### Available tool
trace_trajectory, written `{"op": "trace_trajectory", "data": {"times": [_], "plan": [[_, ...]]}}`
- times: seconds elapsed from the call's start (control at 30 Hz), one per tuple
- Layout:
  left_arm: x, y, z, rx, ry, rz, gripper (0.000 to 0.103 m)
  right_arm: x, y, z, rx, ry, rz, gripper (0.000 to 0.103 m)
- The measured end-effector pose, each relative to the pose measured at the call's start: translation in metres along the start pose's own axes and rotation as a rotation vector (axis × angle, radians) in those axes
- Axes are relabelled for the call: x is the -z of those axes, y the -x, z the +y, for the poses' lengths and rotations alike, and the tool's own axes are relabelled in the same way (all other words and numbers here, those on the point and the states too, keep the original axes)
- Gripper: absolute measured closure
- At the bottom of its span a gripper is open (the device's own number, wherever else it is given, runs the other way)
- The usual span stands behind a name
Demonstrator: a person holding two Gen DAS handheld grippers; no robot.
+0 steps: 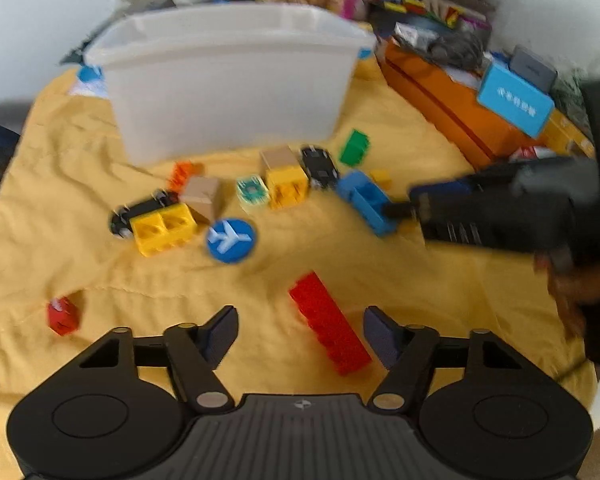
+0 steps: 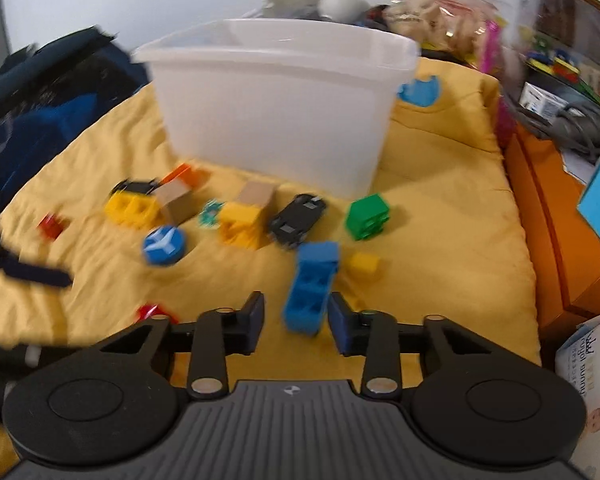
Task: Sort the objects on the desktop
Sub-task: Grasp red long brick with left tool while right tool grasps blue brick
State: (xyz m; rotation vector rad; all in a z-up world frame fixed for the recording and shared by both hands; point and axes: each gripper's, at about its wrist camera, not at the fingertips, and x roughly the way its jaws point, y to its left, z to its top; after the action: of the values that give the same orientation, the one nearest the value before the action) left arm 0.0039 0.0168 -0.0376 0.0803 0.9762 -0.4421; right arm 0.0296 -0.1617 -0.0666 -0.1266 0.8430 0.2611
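Bit blurry, but most of it can be made out. A translucent white bin [image 1: 228,80] is parked on a wrinkled yellow cloth [image 1: 420,280], and everything else is placed off it here.

The loose toys are scattered on the cloth in front of the bin, none inside as far as can be told. A green brick [image 2: 367,216] and a black toy car [image 2: 298,218] are found just in front of the bin's right corner. A blue disc with a white plane on it [image 1: 231,240] is lying a bit further out from the bin's front wall. A small red block [image 1: 63,315] is off on its own, well out from the bin's left corner.

The right gripper [image 2: 296,300] is seen with its fingers spread. A blue brick [image 2: 312,284] is caught between them, out in front of the bin past the car. The right-side pad is right up against the brick, while a gap is left at the other pad, so it isn't pinched.

The left gripper [image 1: 300,314] is spread wide too. A long red brick [image 1: 328,320], the piece furthest out from the bin, is lying between its pads, closer to the right-side one; nothing is gripped.
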Motion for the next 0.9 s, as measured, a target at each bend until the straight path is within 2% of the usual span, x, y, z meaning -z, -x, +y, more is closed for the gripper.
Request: {"op": "trace_trajectory", "data": {"times": [0.03,0.2,0.3,0.4,0.43,0.53,0.63,0.77,0.83,0.9], "plan": [[0.001,-0.004,0.0,0.009,0.006,0.019,0.045,-0.002,-0.003,-0.004,-0.001,-0.023,0.006,0.077],[0.007,-0.017,0.012,0.049,0.11,0.057,0.057,-0.006,-0.003,-0.013,0.006,-0.074,-0.01,0.08],[0.004,-0.026,0.012,0.094,0.141,0.061,0.057,-0.004,0.001,-0.013,0.015,-0.062,-0.017,0.08],[-0.004,-0.037,-0.003,0.111,0.1,0.069,0.058,0.0,0.0,-0.015,0.015,-0.064,0.0,0.08],[-0.005,-0.041,-0.008,0.117,0.086,0.074,0.067,0.001,0.0,-0.015,0.014,-0.065,0.004,0.08],[-0.003,-0.049,-0.02,0.127,0.055,0.088,0.072,0.0,0.0,-0.015,0.013,-0.051,0.007,0.08],[0.001,-0.042,-0.023,0.102,0.022,0.077,0.074,-0.004,-0.007,-0.013,0.001,-0.03,0.014,0.08],[0.009,-0.029,-0.014,-0.026,-0.04,0.066,0.075,-0.011,-0.027,-0.012,-0.011,-0.022,0.039,0.08],[0.015,-0.022,-0.001,-0.066,-0.014,0.069,0.075,-0.014,-0.039,-0.011,-0.013,-0.024,0.067,0.08],[0.02,-0.015,0.014,-0.07,0.049,0.072,0.075,-0.017,-0.038,-0.003,-0.021,0.022,0.064,0.081]]}}
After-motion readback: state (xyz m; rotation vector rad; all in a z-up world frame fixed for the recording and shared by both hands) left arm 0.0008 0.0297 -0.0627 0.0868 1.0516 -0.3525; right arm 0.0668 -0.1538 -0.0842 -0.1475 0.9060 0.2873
